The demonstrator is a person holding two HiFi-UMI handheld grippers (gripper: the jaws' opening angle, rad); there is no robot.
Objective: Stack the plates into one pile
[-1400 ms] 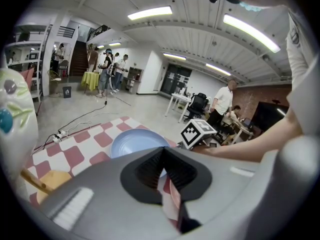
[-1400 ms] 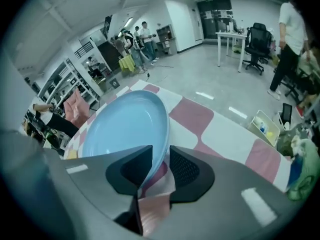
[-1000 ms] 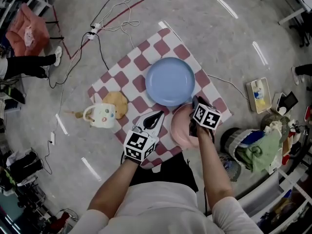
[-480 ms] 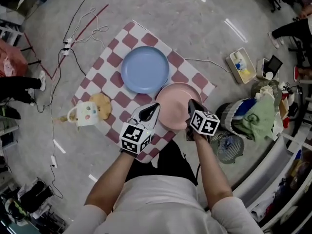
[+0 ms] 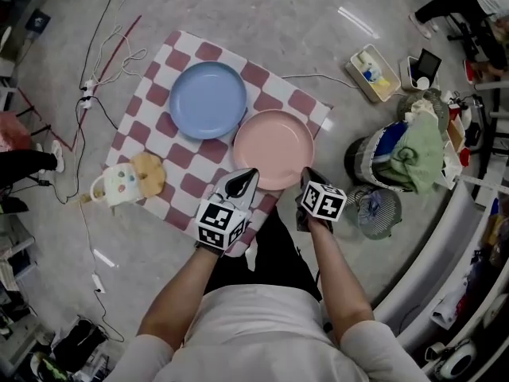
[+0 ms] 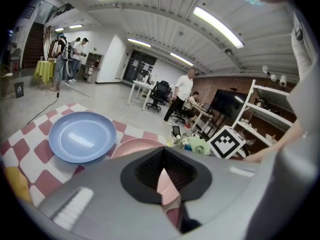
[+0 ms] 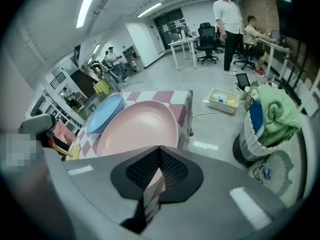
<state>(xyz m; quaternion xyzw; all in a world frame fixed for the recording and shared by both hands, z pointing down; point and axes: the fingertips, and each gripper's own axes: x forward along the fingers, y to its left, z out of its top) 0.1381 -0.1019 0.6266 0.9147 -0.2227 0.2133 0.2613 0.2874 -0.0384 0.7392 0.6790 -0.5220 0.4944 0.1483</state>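
Observation:
A blue plate (image 5: 208, 99) and a pink plate (image 5: 273, 149) lie side by side, apart, on a red-and-white checked cloth (image 5: 151, 138) on the floor. My left gripper (image 5: 247, 175) is shut and empty just short of the pink plate's near-left rim. At that plate's near-right rim my right gripper (image 5: 307, 174) is shut too, with nothing held. In the left gripper view, the blue plate (image 6: 82, 136) and pink plate (image 6: 137, 146) lie beyond the left gripper (image 6: 164, 176). In the right gripper view, the pink plate (image 7: 140, 129) fills the space ahead of the right gripper (image 7: 157, 171), the blue plate (image 7: 105, 113) behind it.
A painted mug (image 5: 119, 185) and a tan round thing (image 5: 148, 173) sit at the cloth's left corner. Right of the cloth stand a basket with green cloth (image 5: 402, 161), a wire fan (image 5: 378, 210) and a white tray (image 5: 370, 72). Cables (image 5: 103, 70) trail at upper left.
My view has shifted, so the cloth and plates now sit further left. The right gripper, over the pink plate a second ago, now sits at its near-right rim. Both plates rest as before.

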